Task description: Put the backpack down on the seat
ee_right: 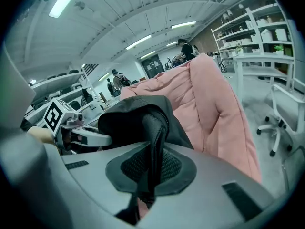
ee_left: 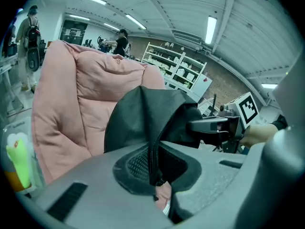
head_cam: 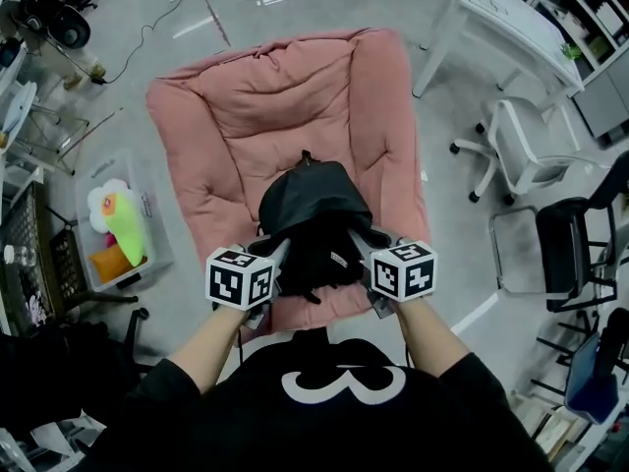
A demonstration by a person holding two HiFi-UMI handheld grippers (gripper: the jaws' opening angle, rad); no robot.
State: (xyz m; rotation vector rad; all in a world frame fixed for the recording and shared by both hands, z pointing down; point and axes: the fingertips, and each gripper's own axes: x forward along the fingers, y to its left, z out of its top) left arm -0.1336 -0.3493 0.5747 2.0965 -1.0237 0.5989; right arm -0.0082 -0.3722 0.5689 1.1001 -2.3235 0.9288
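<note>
A black backpack (head_cam: pixel 313 214) hangs over the front part of a wide pink padded seat (head_cam: pixel 246 106); whether it touches the cushion I cannot tell. My left gripper (head_cam: pixel 278 256) is shut on a fold of the backpack's black fabric (ee_left: pixel 151 142) at its left side. My right gripper (head_cam: pixel 359 249) is shut on a padded black strap (ee_right: pixel 151 142) at the bag's right side. In the left gripper view the pink seat (ee_left: pixel 66 104) rises behind the bag, and the right gripper (ee_left: pixel 209 125) shows across it. The right gripper view shows the pink seat (ee_right: pixel 214 104) beyond the bag.
A clear bin with a plush toy (head_cam: pixel 118 224) stands left of the seat. White office chair (head_cam: pixel 521 150) and a black chair (head_cam: pixel 570 244) stand at the right, a white desk (head_cam: pixel 501 18) behind. People stand far off in the room (ee_left: pixel 28 27).
</note>
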